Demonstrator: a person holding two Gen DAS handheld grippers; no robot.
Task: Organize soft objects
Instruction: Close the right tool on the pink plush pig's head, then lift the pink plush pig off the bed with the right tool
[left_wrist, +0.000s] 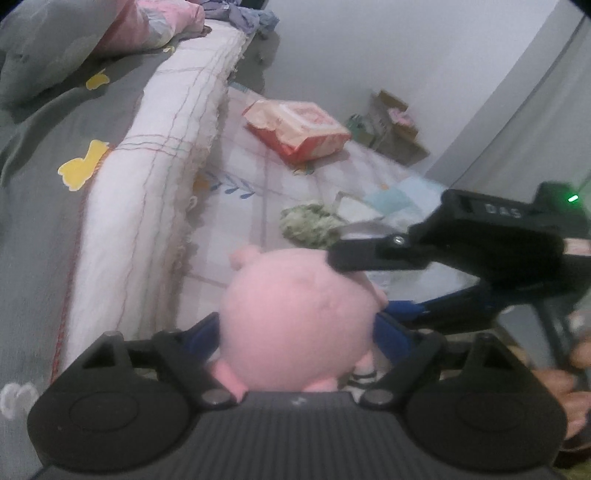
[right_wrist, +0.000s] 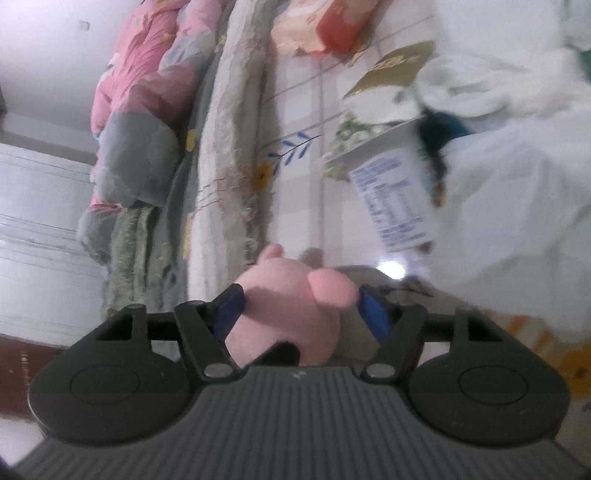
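A round pink plush toy (left_wrist: 295, 325) with small ears and feet fills the space between the blue pads of my left gripper (left_wrist: 295, 328), which is shut on its sides. My right gripper (left_wrist: 364, 286) reaches in from the right in the left wrist view, one black finger over the plush's top and one along its right side. In the right wrist view the same plush toy (right_wrist: 288, 314) sits between the fingers of the right gripper (right_wrist: 299, 302). The left pad (right_wrist: 231, 308) lies against it, while the right pad (right_wrist: 373, 314) stands off the body, so this gripper is open.
A bed with a grey quilt (left_wrist: 55, 155) and a white blanket edge (left_wrist: 155, 177) runs along the left. On the checked floor mat lie a red-orange package (left_wrist: 295, 129), a green crumpled cloth (left_wrist: 310, 225), cardboard boxes (left_wrist: 395, 125) and a white printed carton (right_wrist: 395, 199). A hand (left_wrist: 569, 373) shows at the right.
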